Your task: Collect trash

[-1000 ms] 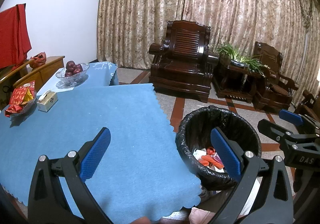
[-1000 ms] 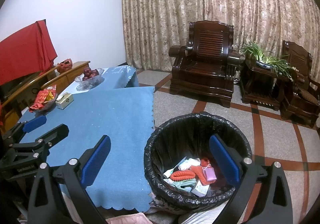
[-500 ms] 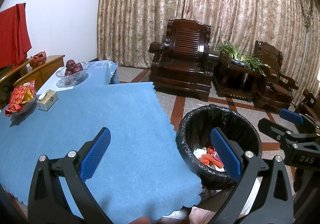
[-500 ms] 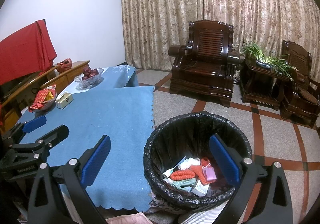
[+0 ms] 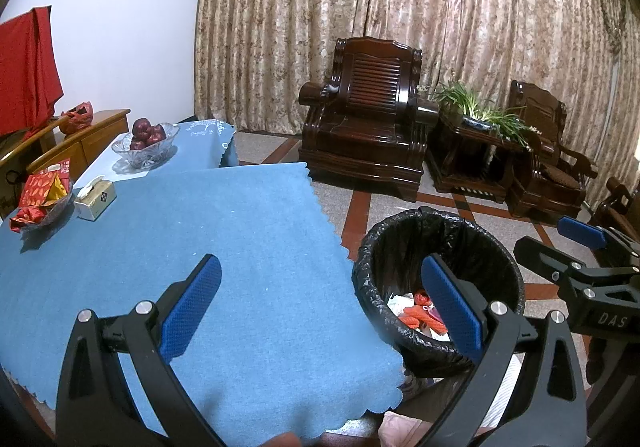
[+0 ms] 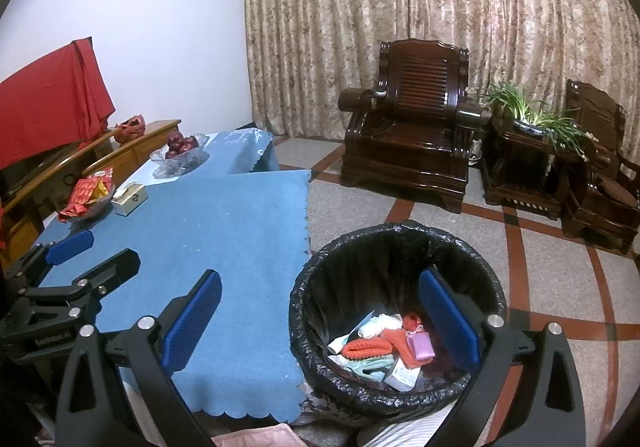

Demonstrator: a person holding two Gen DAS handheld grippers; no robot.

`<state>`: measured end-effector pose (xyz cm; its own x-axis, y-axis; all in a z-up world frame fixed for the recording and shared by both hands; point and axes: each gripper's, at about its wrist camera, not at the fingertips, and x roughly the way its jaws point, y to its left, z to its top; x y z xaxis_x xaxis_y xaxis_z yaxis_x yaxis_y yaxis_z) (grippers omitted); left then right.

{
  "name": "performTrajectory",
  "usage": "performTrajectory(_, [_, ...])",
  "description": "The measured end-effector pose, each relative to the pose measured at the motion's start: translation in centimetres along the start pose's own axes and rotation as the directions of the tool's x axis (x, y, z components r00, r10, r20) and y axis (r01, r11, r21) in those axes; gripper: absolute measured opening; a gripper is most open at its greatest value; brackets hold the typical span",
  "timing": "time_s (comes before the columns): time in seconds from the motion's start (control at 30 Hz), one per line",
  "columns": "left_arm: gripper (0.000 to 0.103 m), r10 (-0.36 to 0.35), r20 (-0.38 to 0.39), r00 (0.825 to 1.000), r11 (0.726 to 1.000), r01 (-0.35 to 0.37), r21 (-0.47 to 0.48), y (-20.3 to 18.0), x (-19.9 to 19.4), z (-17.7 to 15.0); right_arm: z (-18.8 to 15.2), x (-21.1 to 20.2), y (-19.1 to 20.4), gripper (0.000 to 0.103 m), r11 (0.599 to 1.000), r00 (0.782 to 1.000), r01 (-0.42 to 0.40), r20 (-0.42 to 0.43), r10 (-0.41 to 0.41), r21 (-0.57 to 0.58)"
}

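Observation:
A black-lined trash bin (image 6: 320, 287) stands on the floor beside the blue-clothed table (image 6: 224, 231); it also shows in the left wrist view (image 5: 400, 247). Inside lies trash (image 6: 384, 347): orange knitted pieces, a pink packet, white paper, a small box. My left gripper (image 5: 320, 307) is open and empty above the table's near corner. My right gripper (image 6: 320, 315) is open and empty above the bin's near left rim. Each gripper shows in the other's view: the right (image 5: 576, 251) and the left (image 6: 80, 259).
On the table's far left are a tissue box (image 5: 95, 198), a dish of red snack packets (image 5: 42, 195) and a glass bowl of apples (image 5: 146, 139). Dark wooden armchairs (image 5: 368, 135) and a plant stand (image 5: 476, 143) stand before the curtains. A wooden sideboard (image 6: 132, 151) lines the left wall.

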<state>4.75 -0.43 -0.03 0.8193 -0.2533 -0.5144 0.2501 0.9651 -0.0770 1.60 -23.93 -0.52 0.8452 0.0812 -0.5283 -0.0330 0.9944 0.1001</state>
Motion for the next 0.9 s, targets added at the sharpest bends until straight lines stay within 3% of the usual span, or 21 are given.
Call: performTrajectory(0.9, [0.097, -0.001, -0.003, 1.0, 1.0, 0.001, 0.001, 0.16, -0.11, 0.02, -0.09, 0.16, -0.02, 0.097, 1.0, 1.0, 0.0, -0.002, 0.0, 0.001])
